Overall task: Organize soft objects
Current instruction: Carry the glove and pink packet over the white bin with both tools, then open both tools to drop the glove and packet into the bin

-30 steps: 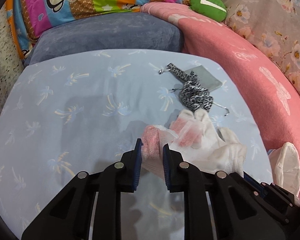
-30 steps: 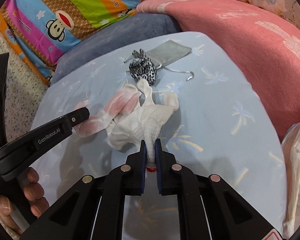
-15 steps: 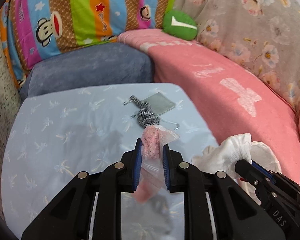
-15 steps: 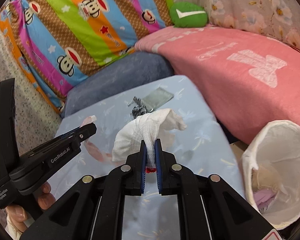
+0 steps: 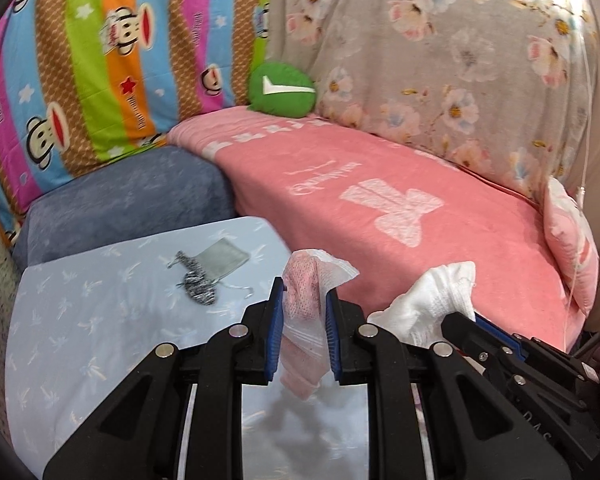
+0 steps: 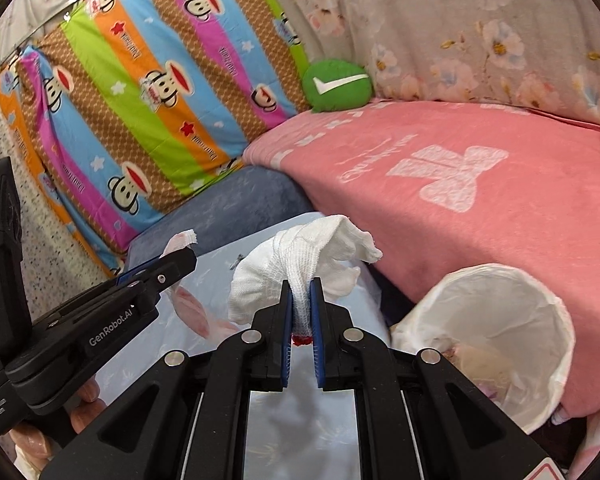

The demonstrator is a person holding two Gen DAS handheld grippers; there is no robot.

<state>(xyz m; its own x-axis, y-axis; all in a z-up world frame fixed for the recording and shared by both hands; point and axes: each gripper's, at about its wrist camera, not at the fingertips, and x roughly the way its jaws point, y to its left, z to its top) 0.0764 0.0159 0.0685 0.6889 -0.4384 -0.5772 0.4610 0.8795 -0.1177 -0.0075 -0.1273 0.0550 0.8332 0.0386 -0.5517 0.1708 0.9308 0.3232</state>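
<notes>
**Two socks held up off the table**

The left gripper pinches a pink mesh sock, which hangs clear of the pale blue tablecloth. The right gripper is clamped on a white sock, just beside a white-lined bin holding what may be other soft items. A leopard-print pouch and a grey pouch lie touching on the cloth.
</notes>
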